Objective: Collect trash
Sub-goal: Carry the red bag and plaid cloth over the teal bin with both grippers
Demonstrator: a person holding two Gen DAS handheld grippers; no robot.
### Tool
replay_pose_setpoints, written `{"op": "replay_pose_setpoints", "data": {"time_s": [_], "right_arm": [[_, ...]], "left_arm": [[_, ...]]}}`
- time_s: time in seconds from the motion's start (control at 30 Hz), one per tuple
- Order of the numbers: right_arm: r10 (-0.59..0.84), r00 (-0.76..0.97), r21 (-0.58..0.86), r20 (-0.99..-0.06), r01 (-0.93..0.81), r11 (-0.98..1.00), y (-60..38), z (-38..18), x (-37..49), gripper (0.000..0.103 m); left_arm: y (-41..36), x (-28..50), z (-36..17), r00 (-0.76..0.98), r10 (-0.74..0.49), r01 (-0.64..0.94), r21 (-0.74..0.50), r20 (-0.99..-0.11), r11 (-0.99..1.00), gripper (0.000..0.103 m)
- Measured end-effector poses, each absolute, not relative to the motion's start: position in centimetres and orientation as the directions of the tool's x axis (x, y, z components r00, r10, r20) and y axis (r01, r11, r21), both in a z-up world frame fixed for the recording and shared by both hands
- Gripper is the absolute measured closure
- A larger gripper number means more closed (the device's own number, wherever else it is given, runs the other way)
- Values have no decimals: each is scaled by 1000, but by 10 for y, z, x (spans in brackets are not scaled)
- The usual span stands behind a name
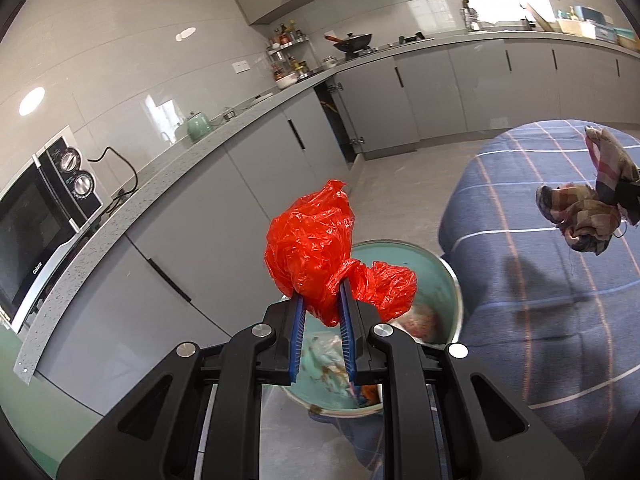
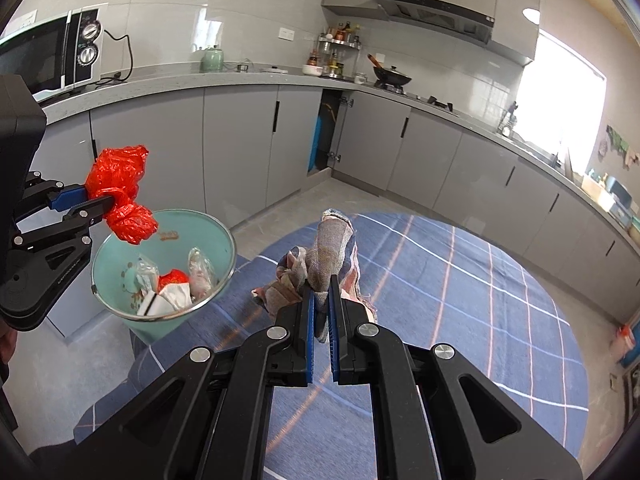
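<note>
My left gripper [image 1: 322, 300] is shut on a crumpled red plastic bag [image 1: 316, 248] and holds it above the open teal trash bin [image 1: 436, 276]. In the right wrist view the red bag [image 2: 118, 192] hangs over the bin's near rim [image 2: 224, 276], and the bin holds wrappers, paper and a red scrap. My right gripper [image 2: 320, 300] is shut on a crumpled plaid cloth [image 2: 324, 264], held above the round table with a blue checked cloth [image 2: 460, 300]. The plaid cloth also shows at the right of the left wrist view [image 1: 588, 208].
Grey kitchen cabinets [image 2: 240, 144] and a speckled counter run along the far side. On it stand a microwave [image 2: 52, 56], a green kettle [image 2: 211, 59], a spice rack and a wok [image 2: 390, 74]. One cabinet door [image 2: 326, 132] stands open.
</note>
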State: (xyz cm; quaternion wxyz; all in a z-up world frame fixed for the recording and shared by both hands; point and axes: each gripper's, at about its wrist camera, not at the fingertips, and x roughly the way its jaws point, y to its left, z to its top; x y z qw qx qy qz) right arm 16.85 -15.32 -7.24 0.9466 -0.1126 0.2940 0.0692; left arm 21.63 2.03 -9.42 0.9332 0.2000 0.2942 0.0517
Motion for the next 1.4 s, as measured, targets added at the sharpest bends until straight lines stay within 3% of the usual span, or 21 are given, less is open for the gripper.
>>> {"op": "replay_pose_setpoints", "data": {"time_s": [1.4], "right_arm": [[174,814,-201,-554,-334,921,-79,-65,213,96]], "left_arm": [[75,244,-97,793,356,-104,466,-494,879,86]]}}
